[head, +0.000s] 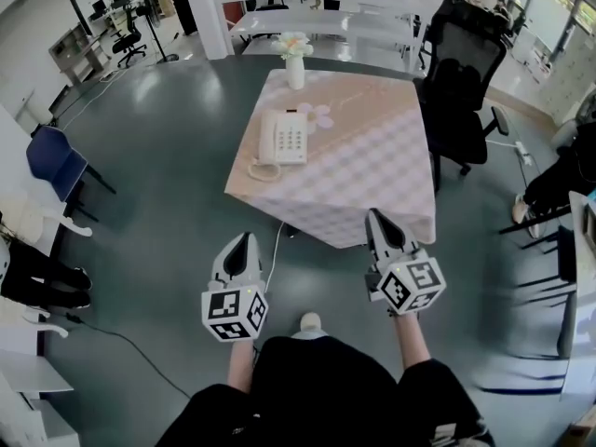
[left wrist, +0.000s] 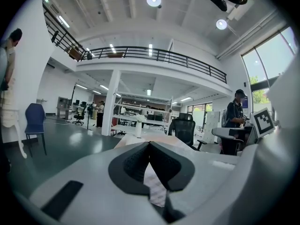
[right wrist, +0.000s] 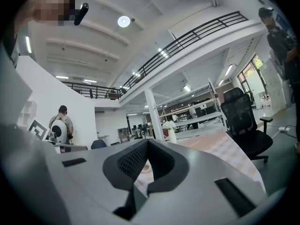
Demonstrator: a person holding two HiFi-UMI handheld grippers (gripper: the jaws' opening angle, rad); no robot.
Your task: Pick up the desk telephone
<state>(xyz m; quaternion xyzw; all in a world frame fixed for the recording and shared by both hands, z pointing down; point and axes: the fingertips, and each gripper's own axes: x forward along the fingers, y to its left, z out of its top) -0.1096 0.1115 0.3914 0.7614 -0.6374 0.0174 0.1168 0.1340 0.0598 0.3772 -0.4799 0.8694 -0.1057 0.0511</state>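
A white desk telephone [head: 285,138] with a coiled cord lies on the left part of a table [head: 372,170] covered in a pink checked cloth. My left gripper [head: 245,240] hangs over the floor short of the table's near left corner, shut and empty. Just at the cloth's near edge my right gripper [head: 374,216] is also shut with nothing in it. In the left gripper view the jaws [left wrist: 150,144] meet tip to tip, the table beyond them. The right gripper view shows closed jaws [right wrist: 147,143] and a bit of the phone's cord [right wrist: 146,168] through the gap.
A white vase of flowers [head: 294,59] stands at the table's far edge. A black office chair [head: 463,91] is right of the table, a blue chair [head: 51,164] at the far left. A cable [head: 276,250] runs down from the table to the floor. People stand further off.
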